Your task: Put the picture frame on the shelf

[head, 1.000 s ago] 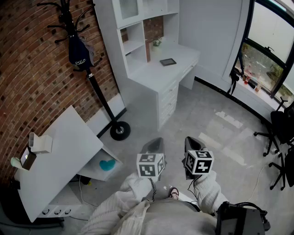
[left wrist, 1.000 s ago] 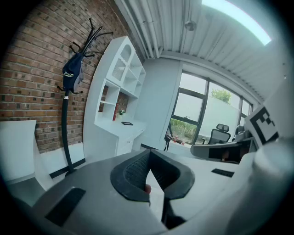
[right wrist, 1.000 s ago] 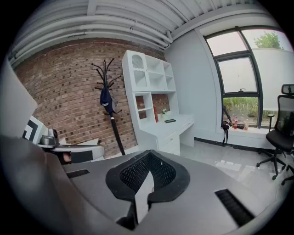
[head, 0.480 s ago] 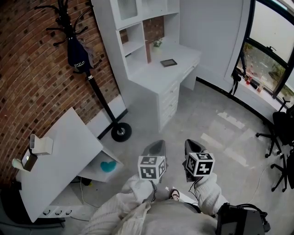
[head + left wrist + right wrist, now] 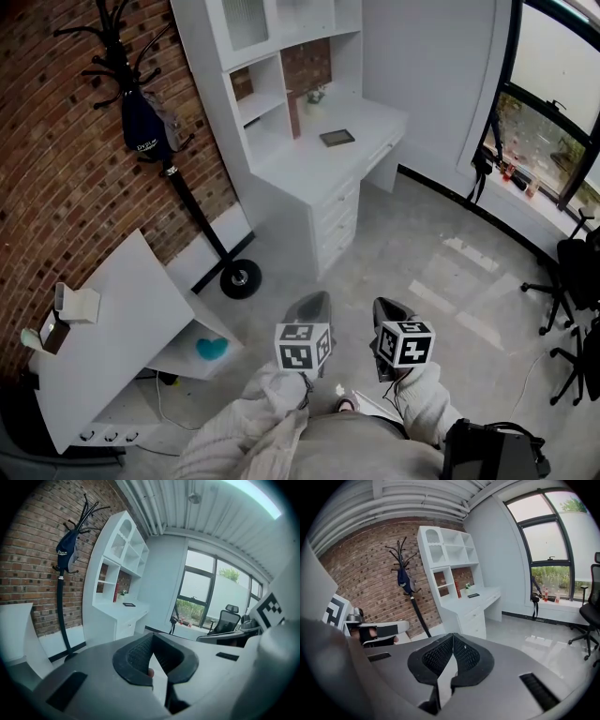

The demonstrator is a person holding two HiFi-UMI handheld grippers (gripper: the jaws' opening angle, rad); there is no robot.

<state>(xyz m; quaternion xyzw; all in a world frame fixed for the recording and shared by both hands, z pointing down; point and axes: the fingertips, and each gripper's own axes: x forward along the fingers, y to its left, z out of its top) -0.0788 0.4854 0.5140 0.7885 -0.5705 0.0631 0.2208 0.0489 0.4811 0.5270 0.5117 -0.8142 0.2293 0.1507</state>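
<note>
Starting nearest, head view: left gripper (image 5: 312, 302) and right gripper (image 5: 389, 311) side by side at 6 o'clock, fingers of both pressed together, nothing between them. The picture frame (image 5: 337, 138) lies flat on the white worktop (image 5: 300, 164), well apart, about 12 o'clock from the left fingers, 11 o'clock from the right; neither gripper clearly nearer. Its long axis runs roughly 9-to-3, along the worktop. The shelf (image 5: 262, 97) sits beyond, at the frame's 10 o'clock.

Head view, compared with one second earlier: desk (image 5: 300, 167), frame (image 5: 337, 138) and coat rack (image 5: 198, 217) lie lower and further left in the picture. Left gripper (image 5: 315, 302) and right gripper (image 5: 387, 306) also sit slightly lower.
</note>
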